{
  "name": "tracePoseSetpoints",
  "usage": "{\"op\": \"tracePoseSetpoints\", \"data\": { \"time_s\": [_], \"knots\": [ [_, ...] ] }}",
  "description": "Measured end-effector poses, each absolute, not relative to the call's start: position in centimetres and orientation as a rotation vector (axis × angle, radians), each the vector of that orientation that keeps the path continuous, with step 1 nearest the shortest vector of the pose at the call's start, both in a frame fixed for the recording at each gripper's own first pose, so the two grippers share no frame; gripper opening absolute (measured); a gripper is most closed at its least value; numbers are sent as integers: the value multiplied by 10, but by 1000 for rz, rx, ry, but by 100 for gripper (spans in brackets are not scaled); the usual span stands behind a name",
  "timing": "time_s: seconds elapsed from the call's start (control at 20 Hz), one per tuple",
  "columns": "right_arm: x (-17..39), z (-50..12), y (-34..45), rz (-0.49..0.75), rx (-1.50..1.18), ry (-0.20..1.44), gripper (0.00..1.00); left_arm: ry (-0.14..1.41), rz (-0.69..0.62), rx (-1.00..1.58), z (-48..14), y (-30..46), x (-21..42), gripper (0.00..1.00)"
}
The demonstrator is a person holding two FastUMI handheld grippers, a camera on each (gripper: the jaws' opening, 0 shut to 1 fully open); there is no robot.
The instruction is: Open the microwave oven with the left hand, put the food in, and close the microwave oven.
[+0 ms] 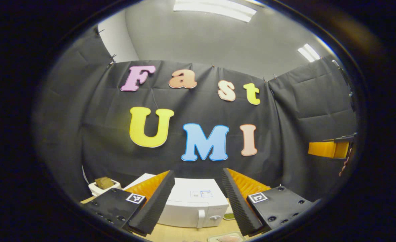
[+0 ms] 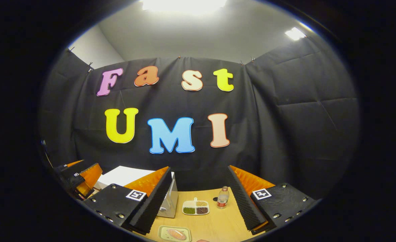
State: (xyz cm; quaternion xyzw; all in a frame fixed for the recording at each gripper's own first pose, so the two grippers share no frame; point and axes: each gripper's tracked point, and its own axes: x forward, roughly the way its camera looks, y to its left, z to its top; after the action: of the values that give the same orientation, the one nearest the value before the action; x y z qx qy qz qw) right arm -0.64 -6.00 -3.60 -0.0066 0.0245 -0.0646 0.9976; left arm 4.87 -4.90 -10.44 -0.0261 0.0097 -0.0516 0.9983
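The microwave oven (image 1: 193,206), white, door shut, sits on the wooden table (image 1: 187,233) against the booth's black cloth wall, straight ahead of my left gripper (image 1: 198,201), whose two fingers stand well apart with nothing between them, framing the oven from above. In the left gripper view I see the oven's vertical handle (image 1: 201,217) and round knob (image 1: 215,217) on the right side of its front, a toaster (image 1: 103,186) with a slice of bread in its slot off to the oven's left, and the edge of the food plate (image 1: 226,238) on the table nearer to me. The right gripper (image 2: 198,201) hangs higher over the table's right half, its fingers likewise spread wide and holding nothing. In the right gripper view the plate (image 2: 175,233) with a reddish piece of food lies at the bottom, in front of the oven's corner (image 2: 168,201); beyond it rest a divided tray (image 2: 195,207) of three kinds of beans or grains and, just right of that, a small bottle (image 2: 222,197) standing upright. The left gripper (image 2: 80,178) appears at that view's far left, beside the oven's top.
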Motion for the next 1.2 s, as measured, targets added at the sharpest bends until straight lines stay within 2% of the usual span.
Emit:
{"op": "tracePoseSetpoints", "data": {
  "time_s": [0.05,0.1,0.25,0.35,0.4,0.55,0.6,0.65,0.7,0.8,0.9,0.95,1.0,1.05,1.2],
  "knots": [
    [-9,-37,-68,-150,-17,46,99,24,-114,-52,-117,-54,53,93],
    [-11,-34,-72,-163,-16,39,99,31,-121,-47,-132,-57,59,96],
    [-15,-32,-82,-187,-16,28,99,46,-138,-19,-176,-66,67,96],
    [-15,-32,-86,-192,-28,31,99,42,-145,12,-195,-72,72,92],
    [-15,-32,-86,-191,-34,33,99,49,-149,30,-207,-75,76,96],
    [-14,-31,-85,-186,-47,31,99,103,-154,35,-246,-84,88,96],
    [-14,-30,-84,-185,-49,30,99,119,-151,33,-259,-83,92,99],
    [-14,-30,-84,-184,-52,29,99,140,-143,36,-272,-81,97,96],
    [-13,-30,-84,-181,-54,29,99,164,-139,33,-288,-81,102,99],
    [-13,-32,-85,-182,-63,36,99,219,-127,25,-322,-78,116,96],
    [-11,-34,-90,-191,-72,47,99,280,-110,23,-355,-74,124,98],
    [-10,-35,-94,-197,-74,52,99,298,-104,10,-365,-73,127,99],
    [-10,-35,-96,-204,-76,57,99,317,-103,0,-376,-73,130,93],
    [-9,-38,-98,-209,-79,65,99,332,-107,-2,-383,-74,133,96],
    [-6,-41,-101,-216,-82,81,99,355,-111,22,-399,-77,142,95]
  ]
}}
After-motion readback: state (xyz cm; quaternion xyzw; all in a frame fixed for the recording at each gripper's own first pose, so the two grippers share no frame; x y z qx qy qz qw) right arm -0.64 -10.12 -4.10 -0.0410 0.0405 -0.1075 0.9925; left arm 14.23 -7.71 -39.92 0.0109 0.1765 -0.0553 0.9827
